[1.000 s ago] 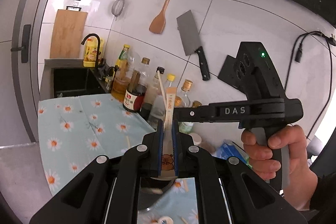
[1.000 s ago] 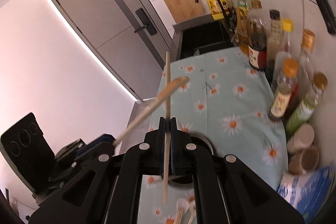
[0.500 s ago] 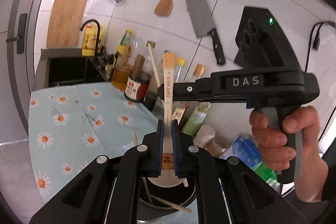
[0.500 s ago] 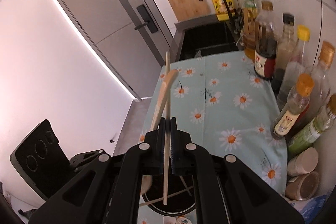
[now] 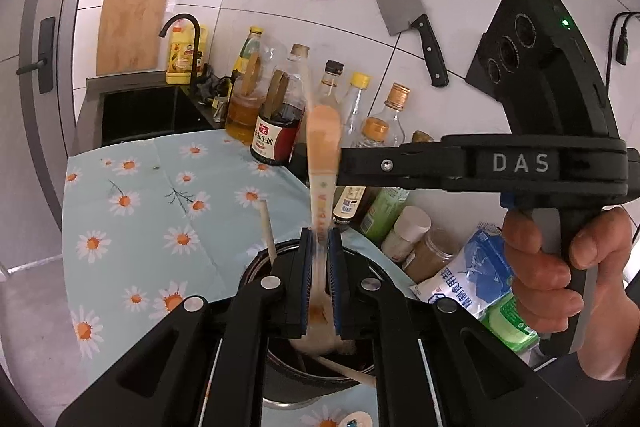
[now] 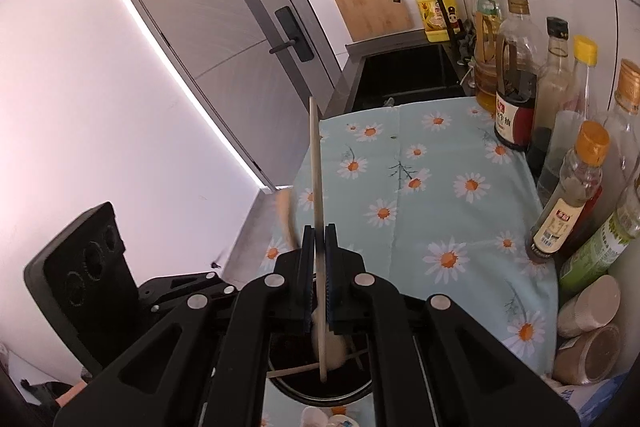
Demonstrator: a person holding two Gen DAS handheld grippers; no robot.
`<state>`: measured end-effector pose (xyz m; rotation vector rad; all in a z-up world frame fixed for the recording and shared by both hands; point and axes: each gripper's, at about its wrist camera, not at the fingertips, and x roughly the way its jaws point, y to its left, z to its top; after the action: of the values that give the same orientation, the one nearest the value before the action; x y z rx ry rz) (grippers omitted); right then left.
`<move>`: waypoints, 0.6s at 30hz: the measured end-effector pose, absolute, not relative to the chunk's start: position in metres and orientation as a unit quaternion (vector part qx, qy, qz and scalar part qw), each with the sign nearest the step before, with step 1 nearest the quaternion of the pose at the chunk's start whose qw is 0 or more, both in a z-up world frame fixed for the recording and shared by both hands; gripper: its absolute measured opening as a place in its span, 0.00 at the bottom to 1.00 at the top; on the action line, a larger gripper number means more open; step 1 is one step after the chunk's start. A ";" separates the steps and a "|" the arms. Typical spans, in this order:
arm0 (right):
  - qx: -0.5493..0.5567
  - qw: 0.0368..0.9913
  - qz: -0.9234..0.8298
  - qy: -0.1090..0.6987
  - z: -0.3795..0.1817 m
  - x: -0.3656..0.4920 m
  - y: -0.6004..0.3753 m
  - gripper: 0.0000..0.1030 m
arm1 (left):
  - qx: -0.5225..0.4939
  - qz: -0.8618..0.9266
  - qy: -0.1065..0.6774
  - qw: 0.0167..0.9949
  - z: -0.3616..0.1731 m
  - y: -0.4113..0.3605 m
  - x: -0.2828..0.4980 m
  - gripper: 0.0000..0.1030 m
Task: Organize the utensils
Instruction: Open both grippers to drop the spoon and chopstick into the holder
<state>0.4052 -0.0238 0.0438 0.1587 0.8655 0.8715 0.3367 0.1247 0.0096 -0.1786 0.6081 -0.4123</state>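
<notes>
My left gripper (image 5: pixel 319 251) has its jaws around a wooden spoon (image 5: pixel 323 147), which stands blurred with its bowl down over a dark round holder (image 5: pixel 256 269). My right gripper (image 6: pixel 319 247) is shut on a wooden chopstick (image 6: pixel 316 163), held upright with its lower tip inside the same holder (image 6: pixel 320 393). The right gripper also shows in the left wrist view (image 5: pixel 344 163), level with the spoon's handle. The spoon shows blurred left of the right jaws (image 6: pixel 286 215). A chopstick (image 5: pixel 267 231) leans inside the holder, with more sticks lying in it.
The holder stands on a daisy-print cloth (image 5: pixel 152 211). Bottles of sauce and oil (image 5: pixel 276 123) line the wall, with jars (image 6: pixel 588 307) and a blue bag (image 5: pixel 472 279). A sink (image 6: pixel 408 75) lies beyond. A cleaver (image 5: pixel 404 11) and spatula hang on the tiles.
Both grippers have come down over the holder. The spoon now blurs and sits lower between the left jaws, which look slightly wider. The chopstick's tip has gone into the holder.
</notes>
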 end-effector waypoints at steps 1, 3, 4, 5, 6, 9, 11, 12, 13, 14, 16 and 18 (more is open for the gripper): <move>0.075 0.814 0.409 0.406 0.044 0.405 -0.024 0.07 | -0.086 -0.201 0.298 0.929 0.009 0.124 0.336 0.09; 0.079 0.814 0.409 0.405 0.044 0.403 -0.026 0.12 | -0.084 -0.199 0.297 0.930 0.009 0.125 0.334 0.09; 0.084 0.813 0.409 0.406 0.044 0.403 -0.028 0.13 | -0.085 -0.199 0.298 0.930 0.009 0.126 0.333 0.10; 0.086 0.814 0.407 0.406 0.044 0.403 -0.029 0.13 | -0.087 -0.198 0.300 0.929 0.009 0.127 0.332 0.12; 0.087 0.815 0.405 0.405 0.044 0.403 -0.030 0.13 | -0.086 -0.197 0.301 0.929 0.009 0.127 0.331 0.14; 0.096 0.813 0.402 0.410 0.042 0.402 -0.033 0.13 | -0.088 -0.193 0.304 0.929 0.009 0.129 0.330 0.15; 0.102 0.814 0.401 0.408 0.042 0.401 -0.036 0.13 | -0.086 -0.192 0.302 0.930 0.011 0.129 0.328 0.15; 0.103 0.814 0.400 0.408 0.043 0.399 -0.037 0.13 | -0.085 -0.193 0.302 0.930 0.011 0.128 0.327 0.15; 0.105 0.815 0.399 0.407 0.044 0.398 -0.038 0.13 | -0.083 -0.194 0.302 0.930 0.013 0.128 0.326 0.15; 0.107 0.815 0.399 0.407 0.045 0.397 -0.040 0.13 | -0.081 -0.193 0.301 0.930 0.014 0.127 0.325 0.15; 0.106 0.816 0.398 0.405 0.048 0.395 -0.042 0.13 | -0.081 -0.193 0.300 0.931 0.016 0.128 0.323 0.15; 0.106 0.817 0.398 0.403 0.050 0.391 -0.044 0.13 | -0.085 -0.192 0.296 0.932 0.019 0.129 0.321 0.15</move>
<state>0.3912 -0.0441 0.0500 0.2266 0.8590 0.8491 0.3208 0.1285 0.0187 -0.1735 0.6063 -0.3934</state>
